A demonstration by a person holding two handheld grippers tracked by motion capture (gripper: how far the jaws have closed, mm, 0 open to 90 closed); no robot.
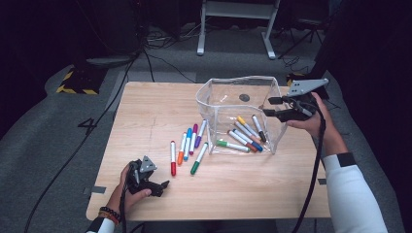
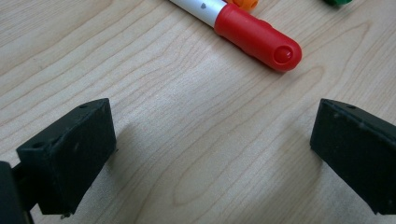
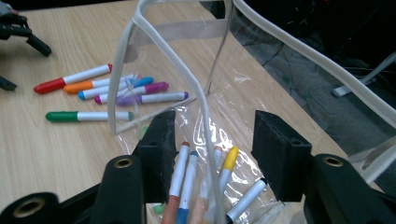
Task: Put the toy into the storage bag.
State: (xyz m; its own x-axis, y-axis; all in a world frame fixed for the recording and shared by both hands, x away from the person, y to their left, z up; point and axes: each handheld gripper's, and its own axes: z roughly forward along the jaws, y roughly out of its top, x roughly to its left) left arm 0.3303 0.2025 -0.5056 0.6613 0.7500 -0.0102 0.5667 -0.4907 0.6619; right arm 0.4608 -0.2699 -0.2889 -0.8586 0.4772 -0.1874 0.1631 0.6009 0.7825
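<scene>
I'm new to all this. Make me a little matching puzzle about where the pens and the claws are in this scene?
Things:
1. red-capped marker
2. yellow-capped marker
3. left claw
4. right claw

Places:
A. inside the clear bag
B. at the bag's right rim, open
C. on the bare table, leftmost of the row of markers
D. near the table's front left edge, open

Pairs: 1-C, 2-A, 3-D, 4-B
</scene>
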